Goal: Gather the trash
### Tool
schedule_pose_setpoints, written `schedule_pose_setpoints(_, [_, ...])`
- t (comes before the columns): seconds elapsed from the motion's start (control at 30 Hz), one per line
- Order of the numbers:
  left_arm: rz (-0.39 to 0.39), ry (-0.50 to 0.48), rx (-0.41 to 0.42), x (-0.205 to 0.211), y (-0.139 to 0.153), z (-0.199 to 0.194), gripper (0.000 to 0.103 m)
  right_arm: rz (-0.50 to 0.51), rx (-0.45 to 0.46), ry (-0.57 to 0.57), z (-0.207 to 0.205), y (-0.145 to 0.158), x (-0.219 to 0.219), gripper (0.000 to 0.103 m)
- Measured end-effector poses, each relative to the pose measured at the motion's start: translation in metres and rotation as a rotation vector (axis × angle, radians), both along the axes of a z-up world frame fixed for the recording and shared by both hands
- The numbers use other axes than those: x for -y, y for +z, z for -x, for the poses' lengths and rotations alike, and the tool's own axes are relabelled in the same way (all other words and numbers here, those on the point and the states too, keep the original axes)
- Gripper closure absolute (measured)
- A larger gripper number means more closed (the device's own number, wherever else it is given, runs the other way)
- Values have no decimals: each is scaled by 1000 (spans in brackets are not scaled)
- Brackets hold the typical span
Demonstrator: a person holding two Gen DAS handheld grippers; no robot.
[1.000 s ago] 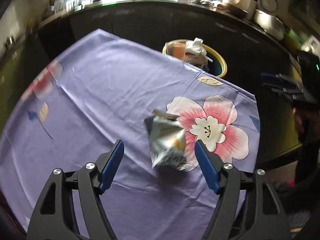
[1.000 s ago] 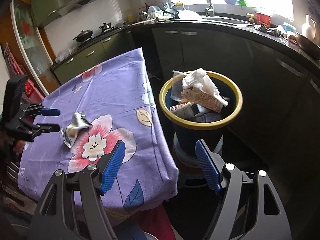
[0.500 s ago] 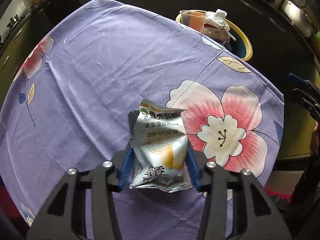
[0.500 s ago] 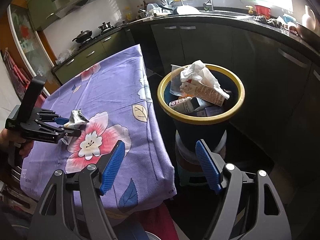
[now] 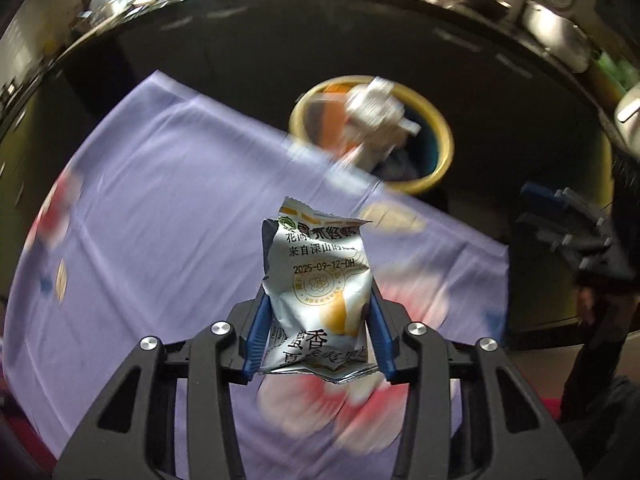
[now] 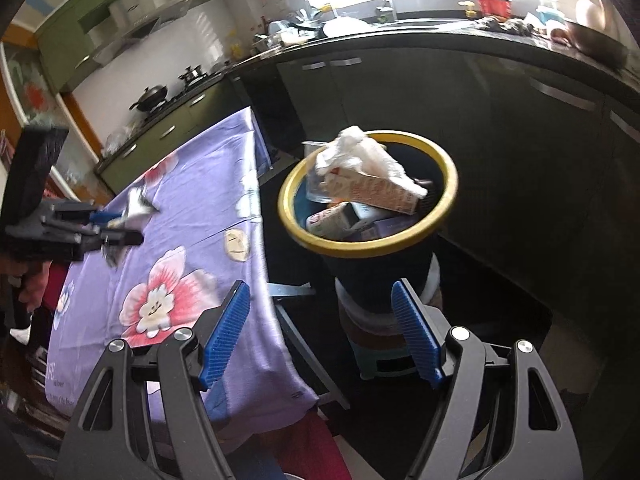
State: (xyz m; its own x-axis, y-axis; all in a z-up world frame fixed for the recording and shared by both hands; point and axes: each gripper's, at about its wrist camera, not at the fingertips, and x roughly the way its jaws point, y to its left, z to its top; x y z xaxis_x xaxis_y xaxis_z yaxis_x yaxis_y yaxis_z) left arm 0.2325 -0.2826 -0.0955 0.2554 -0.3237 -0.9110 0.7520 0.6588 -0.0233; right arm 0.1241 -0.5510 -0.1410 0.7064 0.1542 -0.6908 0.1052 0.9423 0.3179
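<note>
My left gripper (image 5: 318, 332) is shut on a silver snack wrapper (image 5: 320, 280) with yellow print and holds it above the purple flowered tablecloth (image 5: 160, 220). The same gripper (image 6: 120, 230) and wrapper (image 6: 136, 206) show at the left of the right wrist view. A yellow-rimmed dark bin (image 5: 440, 136) full of tissue, cartons and a cup stands beyond the table's far edge; it also shows in the right wrist view (image 6: 448, 208). My right gripper (image 6: 320, 336) is open and empty, low between the table edge and the bin.
Dark kitchen cabinets (image 6: 520, 120) and a cluttered counter (image 6: 400, 28) curve behind the bin. The bin rests on a stool (image 6: 380, 344). The tablecloth (image 6: 192, 248) hangs over the table's near corner. My right gripper (image 5: 568, 224) shows at the right of the left wrist view.
My left gripper closed on the wrapper on the table, then lifted it off the cloth and tilted toward the bin. My right gripper drifted slightly, staying open.
</note>
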Motion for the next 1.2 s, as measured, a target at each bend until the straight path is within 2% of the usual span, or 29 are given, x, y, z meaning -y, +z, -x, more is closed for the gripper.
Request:
schedule_pose_setpoints(0.17, [66,-96,13,79,8,-21,61,-23,-16,-44,1,-9,25,30])
schedule_pose_setpoints(0.3, [75,-186,16,141,-2,-29,60,-34,-29,-78,1,-14,42,30])
schedule_pose_setpoints(0.43, [11,-297,77,193,-29,-30,60,-46,-44,-96,4,-19,53,30])
schedule_pose_setpoints(0.63, [-53,-332,130,235,-58,-44,59,-57,-62,-111,3,-26,61,30])
schedule_pose_setpoints(0.73, [-82,-339,138,246,-72,-48,56,-59,-60,-112,3,-26,61,30])
schedule_pose_setpoints(0.77, [-90,-336,141,247,-75,-50,48,-59,-59,-113,3,-26,60,27])
schedule_pose_setpoints(0.8, [-94,-334,142,249,-78,-51,44,-58,-57,-113,3,-26,60,27])
schedule_pose_setpoints(0.97, [-79,-320,141,241,-76,-51,43,-56,-51,-116,5,-22,58,27])
schedule_pose_setpoints(1.1, [28,-287,145,211,-43,-46,41,-56,-40,-107,8,-16,53,27])
schedule_pose_setpoints(1.2, [151,-207,167,169,-8,-38,26,-58,-37,-80,8,-13,45,26])
